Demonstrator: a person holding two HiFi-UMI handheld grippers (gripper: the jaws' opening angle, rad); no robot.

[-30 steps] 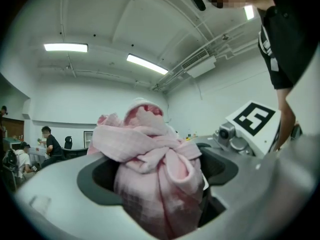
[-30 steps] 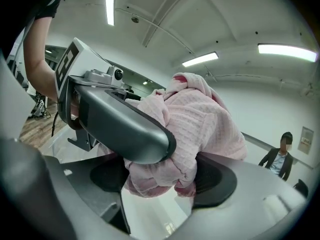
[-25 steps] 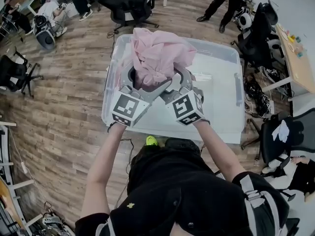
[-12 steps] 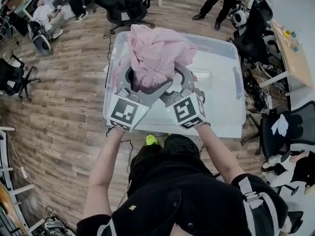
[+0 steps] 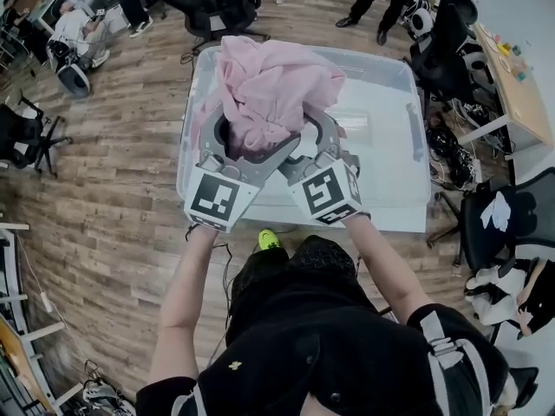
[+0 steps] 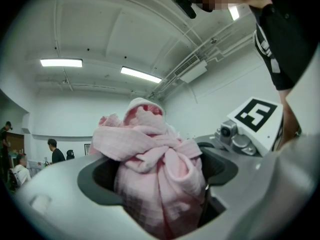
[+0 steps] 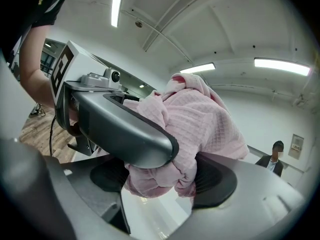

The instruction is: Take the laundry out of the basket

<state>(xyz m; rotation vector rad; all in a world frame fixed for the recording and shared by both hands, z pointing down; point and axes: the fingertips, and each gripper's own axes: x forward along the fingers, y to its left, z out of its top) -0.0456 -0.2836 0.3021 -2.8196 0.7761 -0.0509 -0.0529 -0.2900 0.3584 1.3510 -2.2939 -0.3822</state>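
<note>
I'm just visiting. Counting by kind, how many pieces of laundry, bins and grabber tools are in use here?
pink cloth: 1
clear plastic bin: 1
hand-held grippers: 2, the left gripper and the right gripper, both clamped on the pink cloth
Total: 4

Bare basket [image 5: 381, 146] floor beside laundry [image 5: 269, 94]

No words, labels or numbers can be read anywhere.
</note>
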